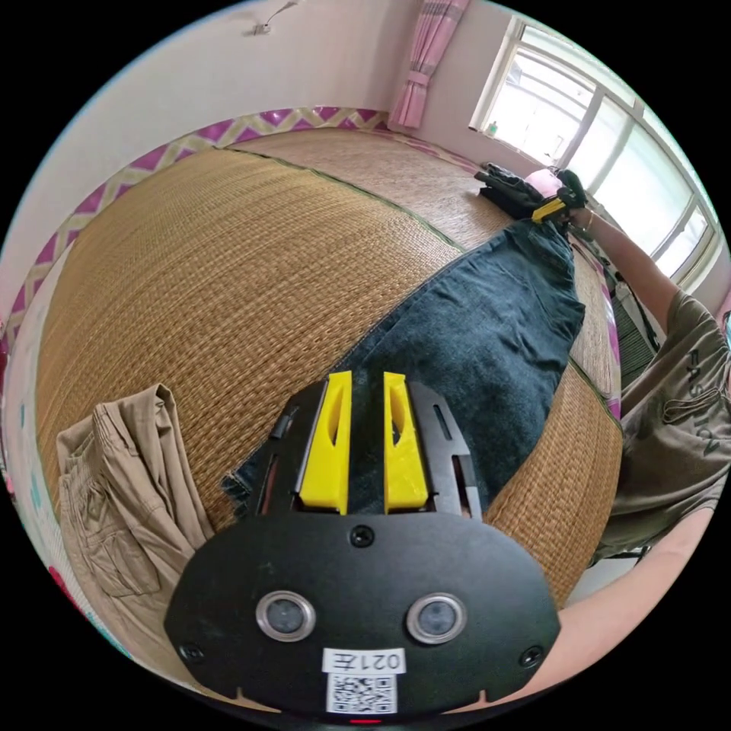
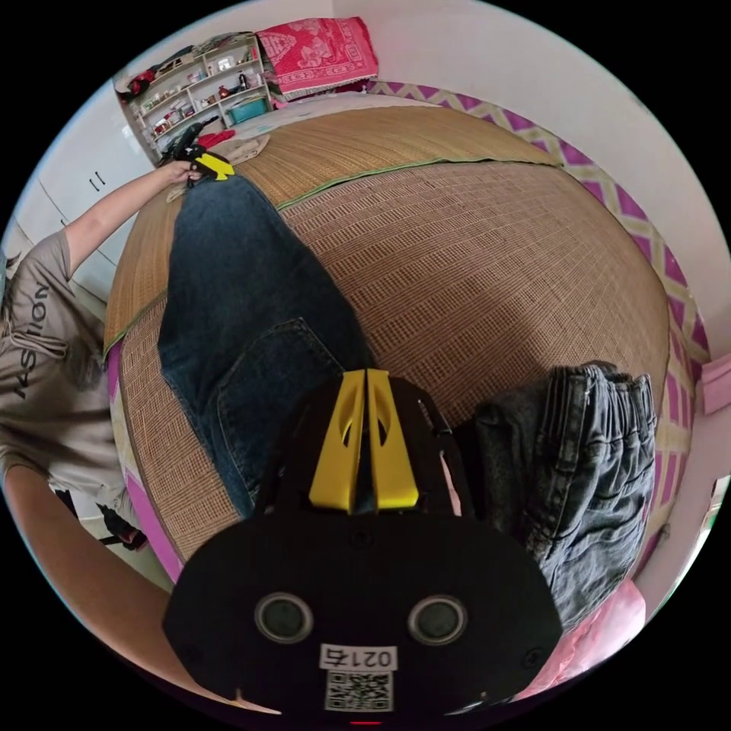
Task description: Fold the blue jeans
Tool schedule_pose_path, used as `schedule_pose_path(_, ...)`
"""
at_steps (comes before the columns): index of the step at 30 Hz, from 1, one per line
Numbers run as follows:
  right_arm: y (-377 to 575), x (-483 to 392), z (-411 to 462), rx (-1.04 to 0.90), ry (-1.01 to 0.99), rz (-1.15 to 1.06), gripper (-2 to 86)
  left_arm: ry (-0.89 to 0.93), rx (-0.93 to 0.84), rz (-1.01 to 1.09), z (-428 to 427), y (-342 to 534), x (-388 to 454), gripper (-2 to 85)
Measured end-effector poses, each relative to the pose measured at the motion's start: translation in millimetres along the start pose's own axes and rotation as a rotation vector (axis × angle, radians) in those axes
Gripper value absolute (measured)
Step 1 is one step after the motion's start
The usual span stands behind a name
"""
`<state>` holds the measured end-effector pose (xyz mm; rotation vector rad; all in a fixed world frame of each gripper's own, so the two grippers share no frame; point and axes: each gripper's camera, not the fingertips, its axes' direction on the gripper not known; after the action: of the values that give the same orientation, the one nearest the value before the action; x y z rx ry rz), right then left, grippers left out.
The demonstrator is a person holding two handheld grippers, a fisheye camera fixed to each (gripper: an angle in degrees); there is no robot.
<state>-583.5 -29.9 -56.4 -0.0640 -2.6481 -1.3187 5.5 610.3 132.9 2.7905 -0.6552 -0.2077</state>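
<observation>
Stretching flat across the woven straw mat (image 1: 228,289), the dark blue denim jeans (image 1: 487,335) run between both tongs. Left tongs (image 1: 364,442): yellow jaws nearly together, pinching the hem end. Right tongs (image 2: 367,442): jaws pressed together on the waist end. Folded khaki trousers (image 1: 122,487) lie just left of the left tongs; grey folded jeans (image 2: 579,472) right of the right tongs. Shirt lettering unreadable.

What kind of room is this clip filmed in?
Most likely a bedroom in a home. The blue jeans lie on a woven straw mat over a wide bed-like platform, a window has pink curtains, and open shelves hold household odds and ends.
</observation>
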Motion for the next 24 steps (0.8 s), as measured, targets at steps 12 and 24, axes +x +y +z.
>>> schedule_pose_path(12, 99, -102, -43, 0.192, 0.097, -0.15, -0.7, 0.019, 0.302, 0.23, -183, 93, 89, -1.0)
schedule_pose_path(24, 385, -384, 10, 0.215, 0.092, -0.072, -0.6, 0.145, 0.411, -0.08, -197, 396, 211, -1.0)
